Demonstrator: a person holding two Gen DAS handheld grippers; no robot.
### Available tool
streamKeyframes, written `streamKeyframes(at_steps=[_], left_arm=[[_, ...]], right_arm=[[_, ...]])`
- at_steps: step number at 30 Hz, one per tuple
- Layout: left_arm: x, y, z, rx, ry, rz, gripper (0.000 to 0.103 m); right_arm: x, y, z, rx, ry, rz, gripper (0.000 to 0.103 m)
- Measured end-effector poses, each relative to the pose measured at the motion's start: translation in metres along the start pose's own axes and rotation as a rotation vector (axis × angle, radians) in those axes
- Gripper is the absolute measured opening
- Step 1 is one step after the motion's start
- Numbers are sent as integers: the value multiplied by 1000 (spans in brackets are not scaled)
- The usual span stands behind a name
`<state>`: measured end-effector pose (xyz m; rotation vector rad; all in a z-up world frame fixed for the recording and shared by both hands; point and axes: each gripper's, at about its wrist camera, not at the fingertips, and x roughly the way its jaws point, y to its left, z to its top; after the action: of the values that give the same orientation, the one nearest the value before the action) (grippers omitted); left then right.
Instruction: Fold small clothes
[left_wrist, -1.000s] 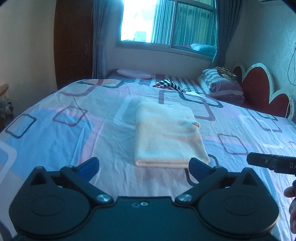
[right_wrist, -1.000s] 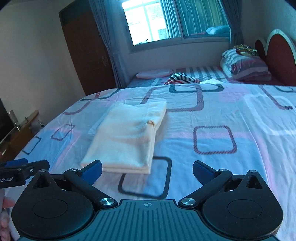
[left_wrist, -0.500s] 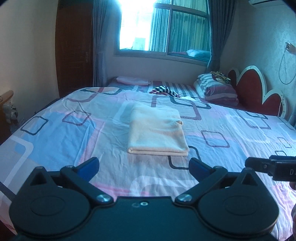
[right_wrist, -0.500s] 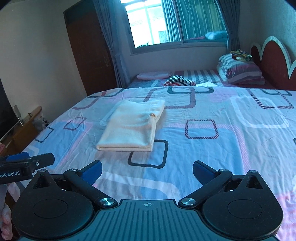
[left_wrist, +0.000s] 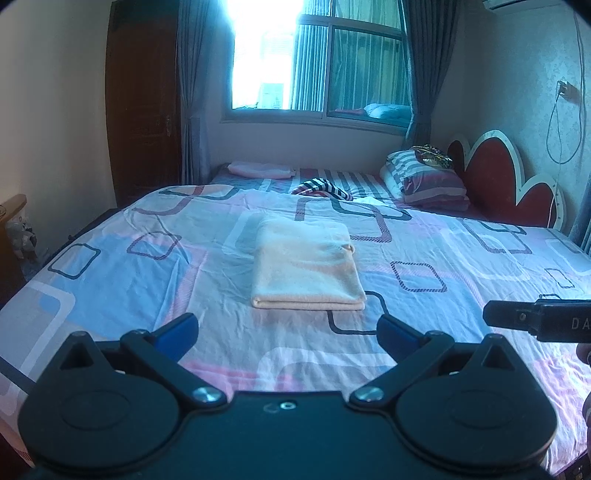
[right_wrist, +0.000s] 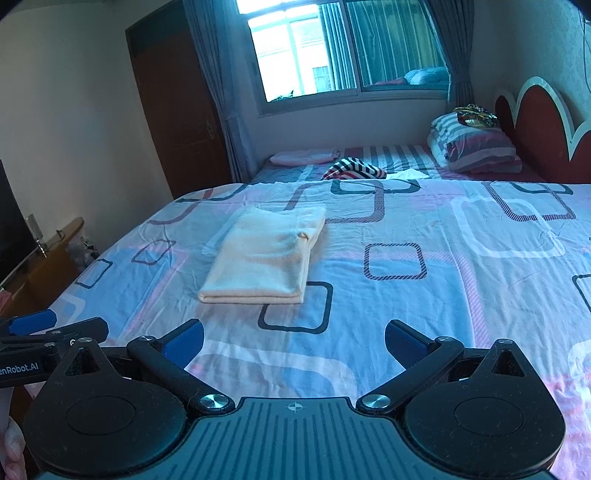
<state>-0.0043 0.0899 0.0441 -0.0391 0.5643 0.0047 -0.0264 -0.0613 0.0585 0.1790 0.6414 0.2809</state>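
A cream cloth (left_wrist: 306, 264) lies folded into a neat rectangle in the middle of the patterned bed sheet (left_wrist: 110, 273); it also shows in the right wrist view (right_wrist: 264, 258). My left gripper (left_wrist: 287, 330) is open and empty, held back from the cloth's near edge above the sheet. My right gripper (right_wrist: 294, 341) is open and empty, back from the cloth and to its right. The right gripper's body shows at the right edge of the left wrist view (left_wrist: 535, 319). The left gripper's body shows at the left edge of the right wrist view (right_wrist: 51, 332).
A striped garment (left_wrist: 321, 184) and a folded pink cloth (left_wrist: 260, 170) lie at the far end of the bed. Striped pillows (left_wrist: 424, 181) rest by the red headboard (left_wrist: 498, 177). A wooden wardrobe (right_wrist: 177, 110) and low furniture (right_wrist: 48, 258) stand left of the bed.
Both grippers have pulled back and risen away from the folded cloth, which now looks smaller and farther. Both stayed open. The cloth has not moved.
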Motion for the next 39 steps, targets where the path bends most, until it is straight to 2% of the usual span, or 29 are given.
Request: streamKeyframes(at_steps=[39], left_arm=[[-2,-2,6,26,-12,-17,102]], right_arm=[[-5,1,5,-15,0,8,103]])
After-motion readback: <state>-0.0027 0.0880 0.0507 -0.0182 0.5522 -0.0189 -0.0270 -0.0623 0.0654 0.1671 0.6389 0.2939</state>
